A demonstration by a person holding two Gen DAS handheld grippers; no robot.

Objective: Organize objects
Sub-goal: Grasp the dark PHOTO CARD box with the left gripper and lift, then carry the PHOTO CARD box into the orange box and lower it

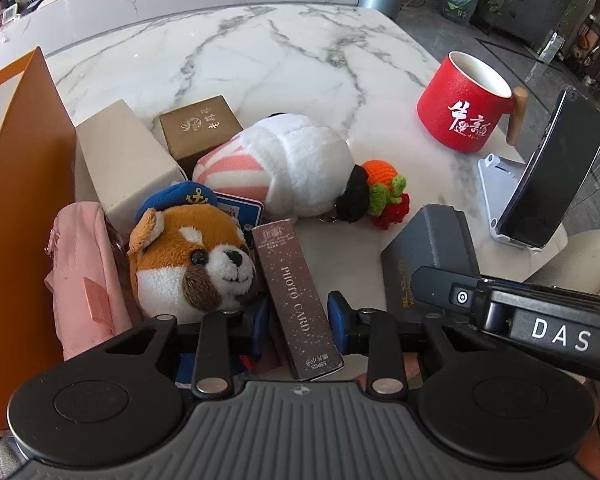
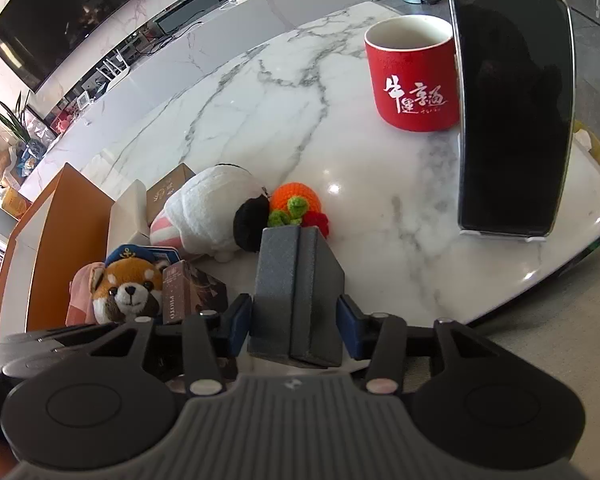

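The brown photo card box is standing between the blue pads of the left gripper at the bottom middle of the left picture, its long side pointing up the frame toward the white plush. The pads are sitting a little apart from it, so the jaws are loose, not squeezing. In the right picture the right gripper is straddling the grey box at the bottom middle, jaws also loose, gaps showing on both sides.
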